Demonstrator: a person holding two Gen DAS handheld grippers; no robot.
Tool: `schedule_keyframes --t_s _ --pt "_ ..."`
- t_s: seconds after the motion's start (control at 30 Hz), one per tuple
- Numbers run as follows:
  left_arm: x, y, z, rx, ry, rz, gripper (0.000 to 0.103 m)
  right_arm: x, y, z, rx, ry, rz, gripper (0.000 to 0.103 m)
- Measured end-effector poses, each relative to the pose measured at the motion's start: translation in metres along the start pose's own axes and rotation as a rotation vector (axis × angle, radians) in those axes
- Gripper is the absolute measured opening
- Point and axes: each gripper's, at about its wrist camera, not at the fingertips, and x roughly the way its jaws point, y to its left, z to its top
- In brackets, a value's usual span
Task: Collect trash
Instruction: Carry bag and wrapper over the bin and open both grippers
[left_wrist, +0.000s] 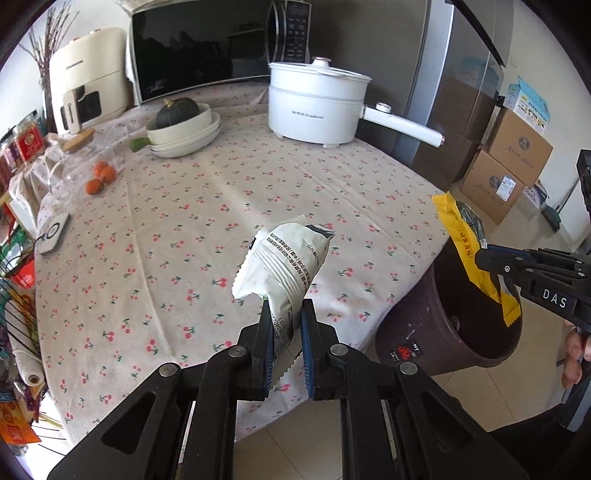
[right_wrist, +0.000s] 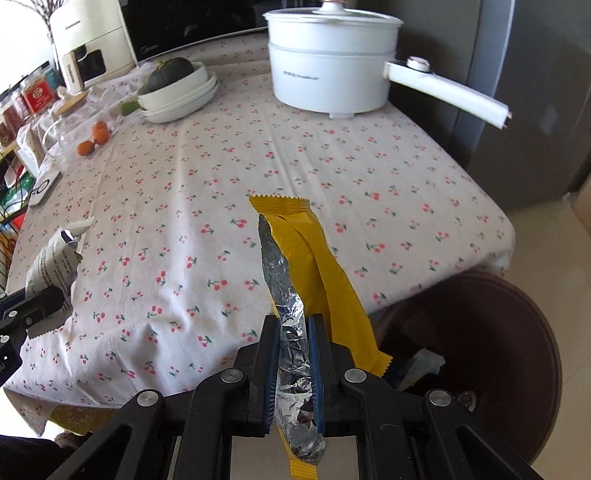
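My left gripper (left_wrist: 285, 308) is shut on a white printed wrapper (left_wrist: 284, 262) and holds it above the table's front edge. It also shows in the right wrist view (right_wrist: 51, 266) at far left. My right gripper (right_wrist: 293, 321) is shut on a yellow wrapper with a foil lining (right_wrist: 306, 254). In the left wrist view the yellow wrapper (left_wrist: 469, 254) hangs over the mouth of the dark brown trash bin (left_wrist: 424, 332). The bin (right_wrist: 517, 354) stands on the floor by the table's right corner, with some trash inside.
The table has a cherry-print cloth (left_wrist: 192, 229). At its back stand a white electric pot (left_wrist: 314, 103) with a long handle, stacked white dishes with a green squash (left_wrist: 184, 125), a microwave (left_wrist: 199, 48), small oranges (left_wrist: 99, 177). Cardboard boxes (left_wrist: 509, 166) stand on the floor at right.
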Motion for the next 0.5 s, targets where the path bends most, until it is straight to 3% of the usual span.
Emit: schedule_keyframes --t_s 0.2,0.5 --pt "0.02 -0.055 0.006 0.054 0.015 -0.095 0.014 -0.01 -0.049 -0.02 0.065 -0.006 -0.037 0.011" --pt "0.062 -0.155 0.001 0.145 0.069 -0.249 0.014 -0.014 -0.134 -0.066 0.208 0.059 -0.111 0.012"
